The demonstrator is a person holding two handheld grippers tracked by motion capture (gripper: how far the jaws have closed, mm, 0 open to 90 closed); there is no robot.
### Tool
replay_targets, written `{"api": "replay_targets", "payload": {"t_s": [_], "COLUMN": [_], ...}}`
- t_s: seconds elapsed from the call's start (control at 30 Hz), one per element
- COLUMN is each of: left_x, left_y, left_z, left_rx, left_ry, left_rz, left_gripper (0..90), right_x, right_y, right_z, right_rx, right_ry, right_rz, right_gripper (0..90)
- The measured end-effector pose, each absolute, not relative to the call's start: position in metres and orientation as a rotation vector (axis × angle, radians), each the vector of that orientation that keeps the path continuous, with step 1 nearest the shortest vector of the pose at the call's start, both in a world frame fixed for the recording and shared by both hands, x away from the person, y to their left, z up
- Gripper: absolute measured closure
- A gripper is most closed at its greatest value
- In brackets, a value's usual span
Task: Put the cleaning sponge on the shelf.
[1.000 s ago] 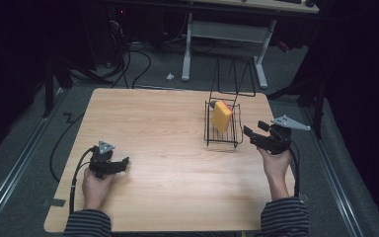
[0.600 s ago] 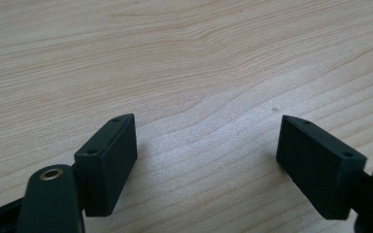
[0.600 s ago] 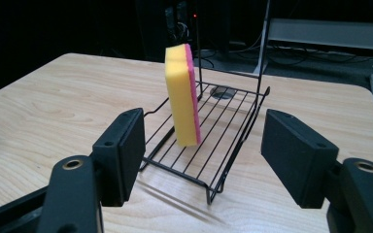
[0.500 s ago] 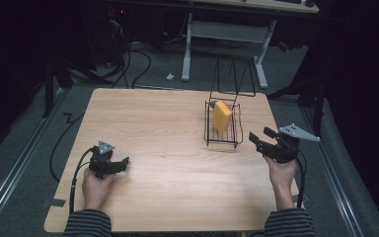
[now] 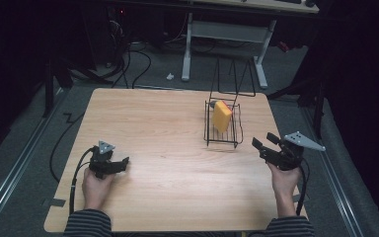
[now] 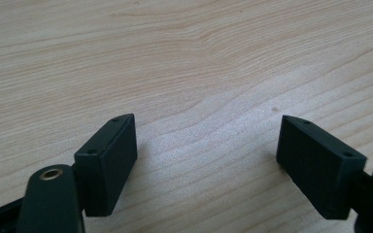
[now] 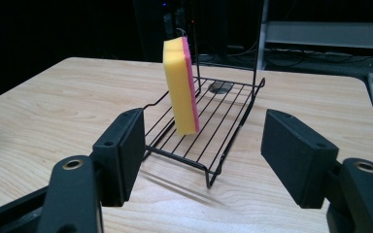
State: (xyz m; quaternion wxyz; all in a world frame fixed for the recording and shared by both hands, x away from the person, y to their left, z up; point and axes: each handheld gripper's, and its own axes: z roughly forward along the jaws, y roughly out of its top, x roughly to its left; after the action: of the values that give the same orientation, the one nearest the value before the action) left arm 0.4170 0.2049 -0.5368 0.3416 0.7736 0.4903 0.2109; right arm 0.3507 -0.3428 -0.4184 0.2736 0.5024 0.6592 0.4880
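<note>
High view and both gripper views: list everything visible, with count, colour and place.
sponge: one, yellow with pink backing, standing on edge in the rack
wire rack: one, black, far right part of the table
table: one, light wood, centre
desk frame: one, grey, on the floor behind the table
left gripper: one, black, open, resting near the left front
right gripper: one, black, open, empty, right of the rack

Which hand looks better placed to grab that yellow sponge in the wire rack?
Probably the right. Its gripper is open beside the rack, aimed at the upright sponge. The left gripper rests across the table, far from it.
</note>
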Motion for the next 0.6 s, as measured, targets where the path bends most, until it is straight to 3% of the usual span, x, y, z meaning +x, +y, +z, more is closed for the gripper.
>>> {"api": "replay_targets", "payload": {"t_s": [0.6], "left_x": [0.417], "left_y": [0.205], "left_z": [-0.537], "left_rx": [2.012], "left_ry": [1.276], "left_rz": [0.549], "left_gripper": [23.1], "right_x": [0.341], "right_y": [-0.338], "right_z": [-0.438], "right_rx": [1.360], "right_ry": [1.778], "right_rz": [1.334], "right_gripper": [33.0]}}
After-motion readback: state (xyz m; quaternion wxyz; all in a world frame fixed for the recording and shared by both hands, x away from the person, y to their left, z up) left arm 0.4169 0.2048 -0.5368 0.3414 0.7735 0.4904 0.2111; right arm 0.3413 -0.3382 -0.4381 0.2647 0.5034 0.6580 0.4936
